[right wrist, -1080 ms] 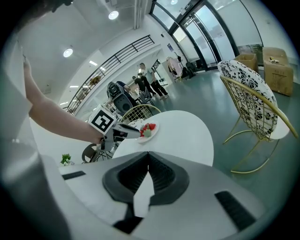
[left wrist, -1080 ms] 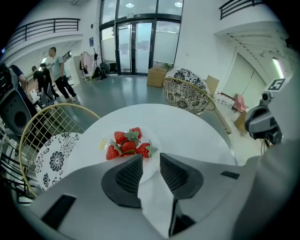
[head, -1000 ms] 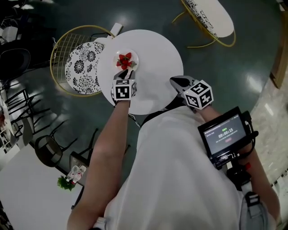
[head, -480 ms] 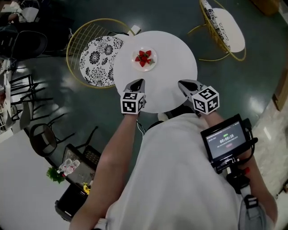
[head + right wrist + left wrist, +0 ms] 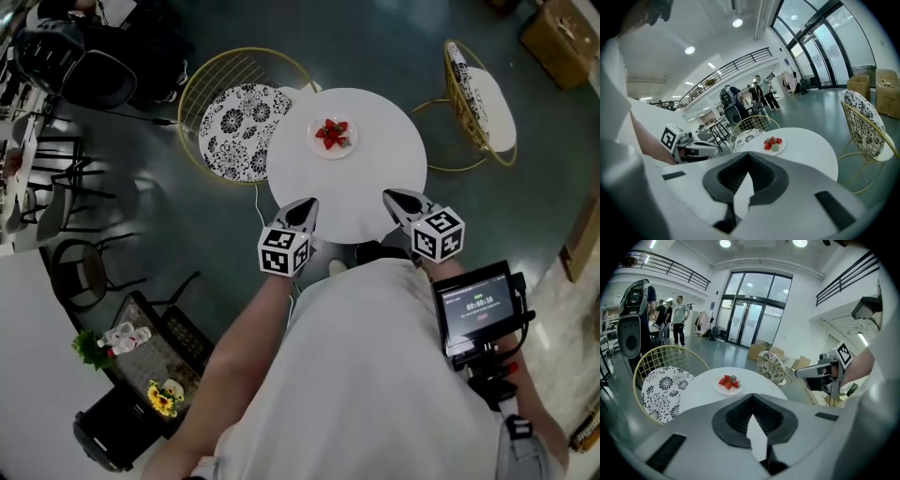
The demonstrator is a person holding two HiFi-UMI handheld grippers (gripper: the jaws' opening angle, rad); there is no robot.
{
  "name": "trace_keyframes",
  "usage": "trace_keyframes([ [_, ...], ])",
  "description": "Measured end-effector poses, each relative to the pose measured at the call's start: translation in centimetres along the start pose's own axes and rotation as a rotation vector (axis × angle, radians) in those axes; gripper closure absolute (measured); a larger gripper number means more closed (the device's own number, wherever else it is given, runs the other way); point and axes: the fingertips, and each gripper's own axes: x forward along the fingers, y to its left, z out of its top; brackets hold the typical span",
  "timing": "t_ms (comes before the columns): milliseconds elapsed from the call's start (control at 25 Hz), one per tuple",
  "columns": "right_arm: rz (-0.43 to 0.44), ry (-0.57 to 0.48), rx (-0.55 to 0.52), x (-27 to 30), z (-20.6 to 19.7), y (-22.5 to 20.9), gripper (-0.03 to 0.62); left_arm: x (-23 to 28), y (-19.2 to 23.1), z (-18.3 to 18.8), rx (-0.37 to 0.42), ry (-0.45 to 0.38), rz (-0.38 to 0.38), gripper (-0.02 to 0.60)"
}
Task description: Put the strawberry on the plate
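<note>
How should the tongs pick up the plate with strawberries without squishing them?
Pinch the plate by its bare near rim, coming in low from the person's side of the table. The strawberries are piled in the middle, so the thin edge is probably the safe part.

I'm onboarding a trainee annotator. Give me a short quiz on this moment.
1. True or false: the strawberries lie on the plate.
2. What does the left gripper hold? A) a strawberry B) the plate C) nothing
3. Fill in: the plate stands on a round white ____.
Key: 1 true; 2 C; 3 table.
</note>
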Motion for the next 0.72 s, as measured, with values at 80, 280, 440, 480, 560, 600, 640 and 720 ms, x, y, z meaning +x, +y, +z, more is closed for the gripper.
trace_keyframes([
  [80, -0.005, -0.011, -0.024, -1.2, -0.4, 3.0, 0.589, -3.0, -1.2, -0.7, 0.003, -0.035, -0.023, 0.575],
  [280, -0.007, -0.041, -0.052, -2.7, -1.3, 7.0, 0.589, -7.3, -2.3, -1.8, 0.009, -0.091, -0.045, 0.575],
  [440, -0.007, -0.053, -0.061, -3.1, -1.6, 7.9, 0.589, -8.2, -2.5, -2.5, 0.011, -0.096, -0.043, 0.575],
  [480, -0.008, -0.054, -0.061, -3.2, -1.6, 8.1, 0.589, -8.3, -2.7, -2.5, 0.012, -0.096, -0.044, 0.575],
  [560, -0.009, -0.057, -0.061, -3.6, -1.6, 8.4, 0.589, -8.5, -3.1, -2.5, 0.014, -0.098, -0.045, 0.575],
  [600, -0.009, -0.058, -0.062, -3.8, -1.7, 8.5, 0.589, -8.6, -3.3, -2.4, 0.016, -0.101, -0.046, 0.575],
  [640, -0.009, -0.059, -0.062, -4.0, -1.7, 8.6, 0.589, -8.8, -3.5, -2.4, 0.017, -0.104, -0.047, 0.575],
  [720, -0.009, -0.062, -0.062, -4.4, -1.8, 8.9, 0.589, -9.0, -4.0, -2.2, 0.021, -0.111, -0.050, 0.575],
])
